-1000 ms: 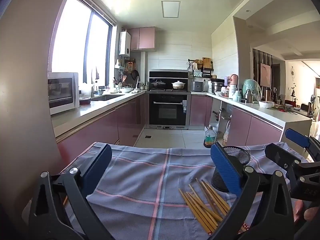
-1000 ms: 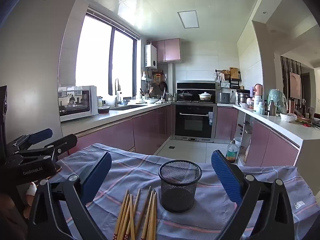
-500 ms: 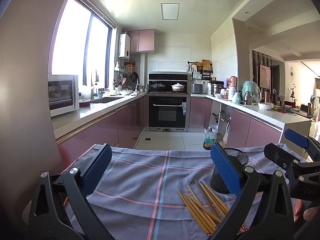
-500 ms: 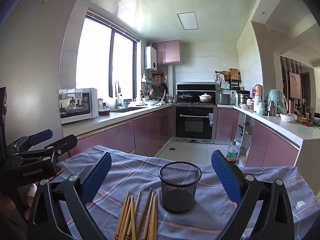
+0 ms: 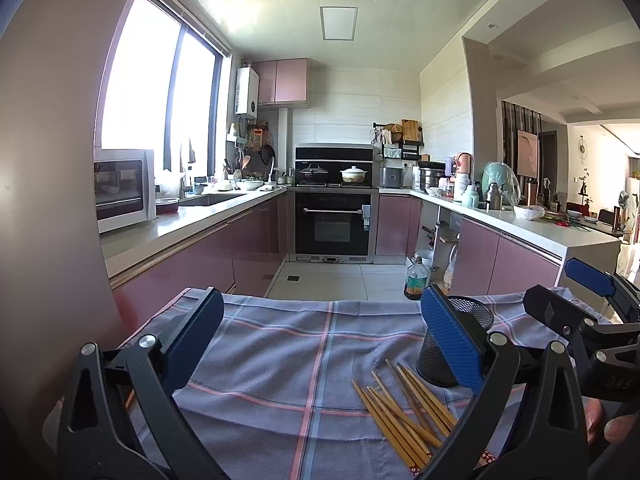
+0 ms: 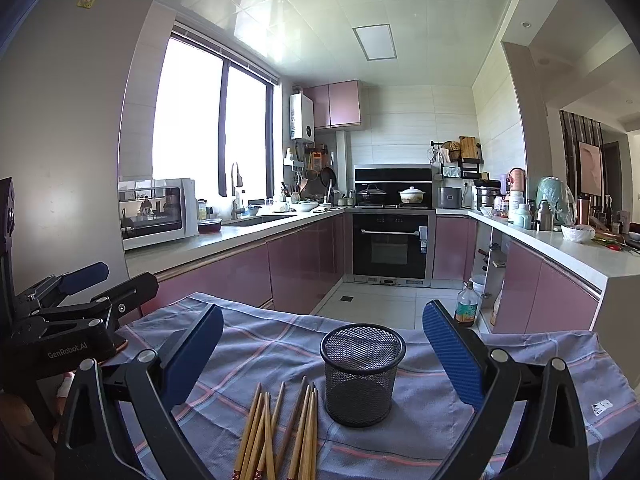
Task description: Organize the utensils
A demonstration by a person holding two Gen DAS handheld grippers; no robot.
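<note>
While both the left gripper (image 5: 320,344) and the right gripper (image 6: 322,354) hover with jaws apart and empty, nothing is picked yet — the chopsticks (image 6: 276,436) lie just beside the mesh cup (image 6: 362,374), awaiting a pinch and lift into it.

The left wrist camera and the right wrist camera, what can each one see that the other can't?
Only the left wrist camera shows the right claw from the side, plus the dining area behind it.

Only the right wrist camera shows the left claw from the side, the inside of the mesh cup, which looks empty, and the sticker on the tall grey panel.

Both show the chopsticks lying loose on the checked cloth beside the cup, the oven, the microwave, and open claws holding nothing.
</note>
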